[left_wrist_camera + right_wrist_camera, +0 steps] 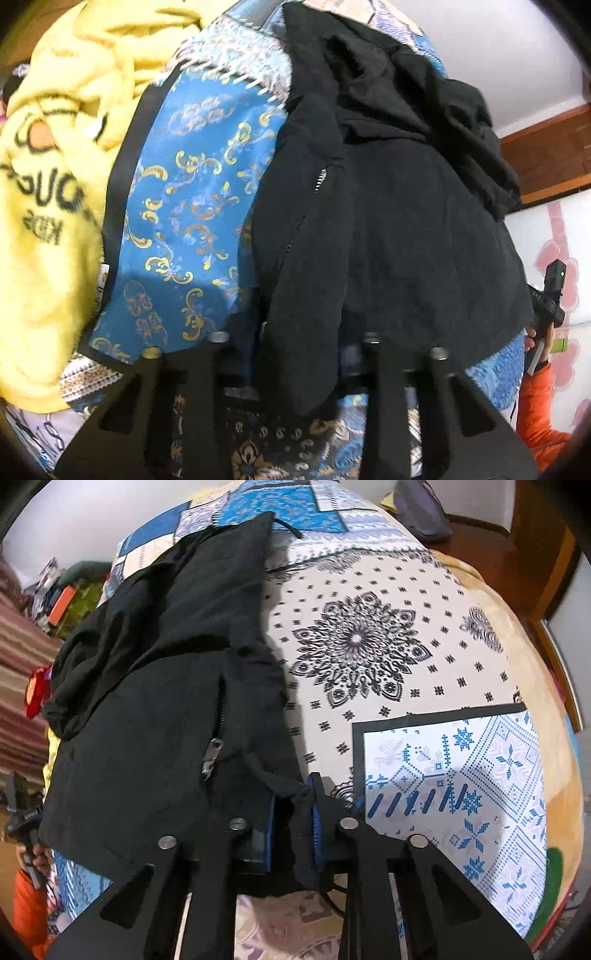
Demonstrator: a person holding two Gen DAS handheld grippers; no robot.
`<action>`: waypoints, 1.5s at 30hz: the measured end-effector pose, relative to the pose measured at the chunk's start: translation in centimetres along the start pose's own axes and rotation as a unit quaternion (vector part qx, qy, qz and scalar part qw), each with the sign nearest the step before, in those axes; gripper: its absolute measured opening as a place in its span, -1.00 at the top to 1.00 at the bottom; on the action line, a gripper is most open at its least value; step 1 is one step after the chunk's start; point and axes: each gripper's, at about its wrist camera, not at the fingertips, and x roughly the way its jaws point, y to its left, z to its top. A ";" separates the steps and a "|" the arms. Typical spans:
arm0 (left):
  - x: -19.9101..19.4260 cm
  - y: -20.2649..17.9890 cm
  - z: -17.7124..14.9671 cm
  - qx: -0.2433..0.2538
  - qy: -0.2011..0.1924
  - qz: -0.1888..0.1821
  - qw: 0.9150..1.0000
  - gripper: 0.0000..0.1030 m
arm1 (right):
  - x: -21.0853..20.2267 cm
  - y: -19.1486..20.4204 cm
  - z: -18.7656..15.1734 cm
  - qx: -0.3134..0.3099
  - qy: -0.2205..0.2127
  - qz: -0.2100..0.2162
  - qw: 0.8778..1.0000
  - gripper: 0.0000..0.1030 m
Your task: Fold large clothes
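Black jacket (155,686) lies on patterned bedspread (406,664). Right gripper (293,830): jaws clamped on jacket hem (blue pads visible). Left gripper (295,354): jaws hidden under jacket, state undeterminable. Yellow garment (48,192) alongside.

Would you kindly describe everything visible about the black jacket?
The black jacket is matte woven fabric with a metal zipper and a drawcord at its hem. It lies rumpled and partly folded on the patterned bedspread. The right gripper pinches its hem corner; the left gripper meets its lower edge, beside a yellow fleece garment.
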 end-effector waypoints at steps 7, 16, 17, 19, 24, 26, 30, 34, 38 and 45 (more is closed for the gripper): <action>-5.1 -4.0 2.1 0.033 -0.071 0.005 0.997 0.55 | -3.9 2.1 1.3 -0.020 -0.055 -0.003 0.998 0.88; -10.4 -9.7 9.0 0.069 -0.148 -0.037 0.986 0.59 | -8.1 6.0 8.7 -0.080 -0.127 0.000 0.989 0.90; -11.0 -10.2 9.9 0.068 -0.156 -0.048 0.984 0.59 | -8.4 6.5 9.8 -0.088 -0.132 0.000 0.987 0.90; -11.8 -10.2 11.7 0.063 -0.167 -0.065 0.982 0.59 | -8.4 7.4 11.8 -0.103 -0.140 -0.008 0.985 0.91; -12.7 -10.3 17.8 0.034 -0.183 -0.087 0.979 0.59 | -7.2 8.7 17.8 -0.116 -0.156 -0.023 0.981 0.91; -12.0 -9.9 20.2 0.021 -0.186 -0.081 0.979 0.60 | -6.1 8.7 19.9 -0.112 -0.158 -0.026 0.981 0.91; -9.5 -7.6 24.2 -0.028 -0.181 -0.079 0.980 0.60 | -2.7 8.6 24.3 -0.098 -0.156 -0.037 0.982 0.95; -4.9 -4.1 28.6 -0.084 -0.174 -0.040 0.980 0.60 | 1.4 7.2 27.7 -0.076 -0.138 -0.051 0.986 1.00; 0.8 -1.1 31.2 -0.114 -0.142 -0.008 0.983 0.59 | 6.1 5.5 29.0 -0.065 -0.101 -0.064 0.991 1.00; 4.0 -3.5 30.9 -0.027 -0.125 0.061 0.990 0.58 | 6.5 4.6 26.3 -0.092 -0.083 -0.060 0.990 0.99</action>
